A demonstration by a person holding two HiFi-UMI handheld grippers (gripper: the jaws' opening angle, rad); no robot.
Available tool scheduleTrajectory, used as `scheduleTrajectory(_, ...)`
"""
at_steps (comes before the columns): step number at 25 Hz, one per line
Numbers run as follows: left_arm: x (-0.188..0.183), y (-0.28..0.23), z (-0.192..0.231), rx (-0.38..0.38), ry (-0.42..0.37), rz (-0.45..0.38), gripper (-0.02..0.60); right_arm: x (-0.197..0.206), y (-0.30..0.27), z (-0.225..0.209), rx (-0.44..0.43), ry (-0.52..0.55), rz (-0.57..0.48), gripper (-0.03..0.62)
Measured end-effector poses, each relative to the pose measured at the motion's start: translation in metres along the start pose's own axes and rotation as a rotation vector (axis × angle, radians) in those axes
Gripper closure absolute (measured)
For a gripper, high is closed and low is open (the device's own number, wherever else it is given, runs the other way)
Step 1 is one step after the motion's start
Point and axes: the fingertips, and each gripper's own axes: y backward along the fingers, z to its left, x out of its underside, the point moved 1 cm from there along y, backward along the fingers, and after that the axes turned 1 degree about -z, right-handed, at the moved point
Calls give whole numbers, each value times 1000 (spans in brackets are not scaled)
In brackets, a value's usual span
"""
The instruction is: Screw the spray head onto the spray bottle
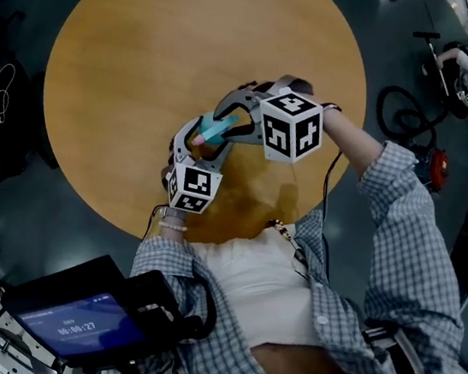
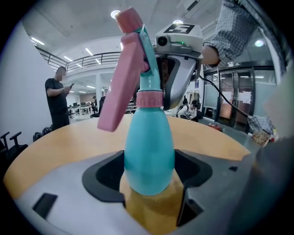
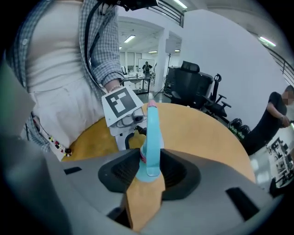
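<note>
The left gripper point(image 2: 150, 179) and the right gripper point(image 3: 149, 172) are meeting over the near part of the round tabletop point(image 1: 155, 55), close to the curved edge just in front of the person. Most of the smooth, honey-coloured wooden surface is stretching away beyond them toward the far rim. Dark floor point(image 1: 13, 213) is ringing the tabletop on all sides. Black office chairs point(image 3: 195, 89) are standing well off past one edge, and a bystander in dark clothes point(image 2: 57, 98) is standing farther back.

The spray bottle point(image 2: 149, 151) is standing upright between the two grippers. It is glossy teal plastic, bulbous low down and tapering to a narrow neck. Whether its base is touching the wood cannot be told. The left gripper's fingers are spreading wide and pressing their black pads against both sides of the rounded belly.

The spray head point(image 2: 126, 69) is sitting on top, joined at a ribbed pink collar point(image 2: 150, 98). It has a flat pink trigger slanting downward, a rounded pink nozzle tip and a teal spine. The right gripper's fingers are standing narrower and closing on the head's lower part, just at the collar. The matte grey gripper bodies are nearly touching each other, with little room between them. A checked sleeve point(image 1: 403, 218) is reaching in from the right.
</note>
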Motion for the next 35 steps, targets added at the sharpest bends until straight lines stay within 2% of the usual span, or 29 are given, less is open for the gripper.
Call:
scheduleTrajectory(3,0,1,0,-1,1,2,235,-1,-1,-1,15,-33,-20,470)
scheduleTrajectory(6,0,2,0,-11,6,2,235,-2,1,-3,126,-164,-43,470)
scheduleTrajectory(8,0,2,1,-23,11,1,235,-2,2,-5,268,-329,-69,471)
scheduleTrajectory(13,-3,2,1,-47,20,-1,235,2,3,-6,674,-815,-175,471)
scheduleTrajectory(15,-3,2,2,-54,25,-1,233,3,2,-6,807,-921,-185,471)
scheduleTrajectory(17,-2,1,1,-50,24,1,235,3,2,-5,884,-954,-195,470)
scheduleTrajectory(19,-1,1,1,-34,22,-1,235,4,1,-5,898,-941,-208,470)
scheduleTrajectory(22,1,0,3,-14,33,-3,235,2,-2,-6,836,-888,-240,469)
scheduleTrajectory(24,1,-1,3,-5,32,-1,235,-1,-5,-7,771,-875,-273,368)
scheduleTrajectory(25,1,-1,3,-1,31,0,235,-1,-7,-6,747,-871,-280,344)
scheduleTrajectory(29,1,-1,2,12,42,-5,233,2,-14,-2,697,-847,-272,313)
scheduleTrajectory(35,18,9,-1,34,51,26,233,31,-15,16,693,-918,-274,310)
